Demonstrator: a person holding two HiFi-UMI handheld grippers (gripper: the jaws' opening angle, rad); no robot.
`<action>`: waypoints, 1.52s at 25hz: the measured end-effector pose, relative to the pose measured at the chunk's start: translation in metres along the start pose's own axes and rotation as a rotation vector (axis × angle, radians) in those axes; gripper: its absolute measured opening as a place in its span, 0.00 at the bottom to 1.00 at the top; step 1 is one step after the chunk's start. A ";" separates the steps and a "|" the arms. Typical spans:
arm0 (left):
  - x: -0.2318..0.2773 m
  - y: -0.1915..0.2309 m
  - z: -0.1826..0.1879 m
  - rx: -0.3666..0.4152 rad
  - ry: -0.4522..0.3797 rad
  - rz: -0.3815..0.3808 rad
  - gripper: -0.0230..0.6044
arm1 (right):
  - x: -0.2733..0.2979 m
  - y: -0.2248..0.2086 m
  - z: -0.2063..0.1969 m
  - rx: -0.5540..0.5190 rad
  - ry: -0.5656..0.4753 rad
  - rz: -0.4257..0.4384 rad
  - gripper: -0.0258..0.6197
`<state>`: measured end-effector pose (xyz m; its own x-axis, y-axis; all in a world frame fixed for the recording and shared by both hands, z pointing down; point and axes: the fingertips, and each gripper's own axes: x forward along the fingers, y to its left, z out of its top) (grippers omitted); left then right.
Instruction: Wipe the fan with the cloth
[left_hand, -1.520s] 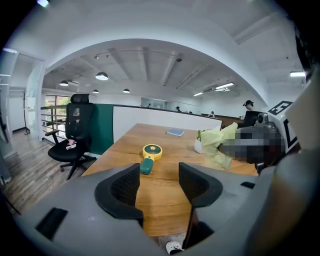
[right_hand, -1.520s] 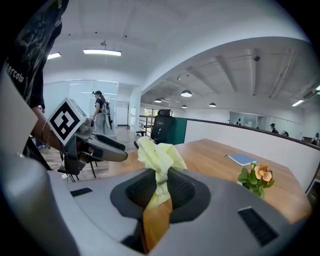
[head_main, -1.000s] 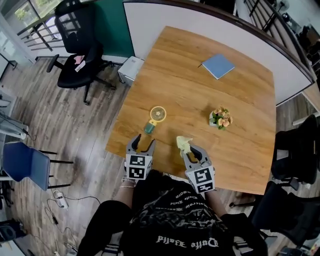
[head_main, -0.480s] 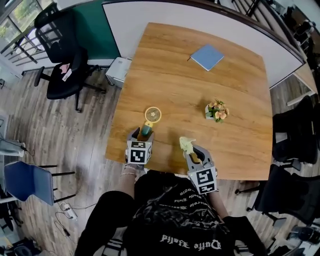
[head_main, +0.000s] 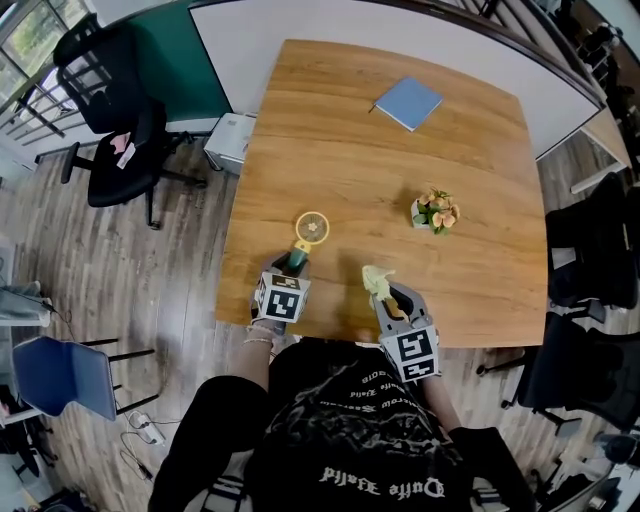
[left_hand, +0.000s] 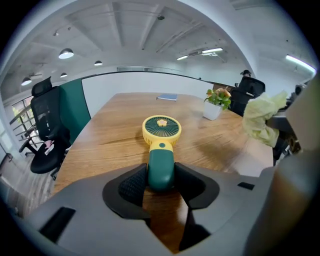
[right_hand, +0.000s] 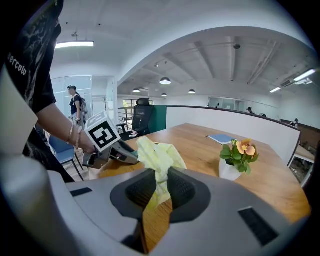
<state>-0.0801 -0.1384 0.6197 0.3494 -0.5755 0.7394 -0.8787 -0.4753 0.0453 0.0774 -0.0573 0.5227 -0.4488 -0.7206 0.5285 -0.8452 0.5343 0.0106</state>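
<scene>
The left gripper (head_main: 288, 272) jaws, just closing on the fan (left_hand: 161, 145) by the handle between them, should clamp squarely before the right gripper (head_main: 392, 303), its jaws pinching the cloth (right_hand: 159, 157), wipes.

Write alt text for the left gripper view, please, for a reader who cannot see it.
The left gripper, whose jaws have just been closing, grips the green handle of a small yellow fan lying on a wooden table. A yellow cloth shows at the right edge.
</scene>
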 end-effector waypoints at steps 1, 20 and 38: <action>-0.004 -0.004 0.003 0.010 -0.023 -0.021 0.34 | 0.001 -0.001 0.001 0.007 -0.004 0.000 0.15; -0.041 -0.074 -0.007 0.180 -0.113 -0.244 0.34 | 0.062 0.079 0.033 0.014 0.052 0.441 0.15; -0.051 -0.067 -0.018 0.200 -0.079 -0.229 0.34 | 0.106 0.085 0.014 -0.122 0.178 0.355 0.15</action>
<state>-0.0449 -0.0653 0.5908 0.5621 -0.4845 0.6703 -0.6953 -0.7157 0.0658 -0.0460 -0.0942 0.5680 -0.6399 -0.4000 0.6562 -0.6018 0.7918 -0.1041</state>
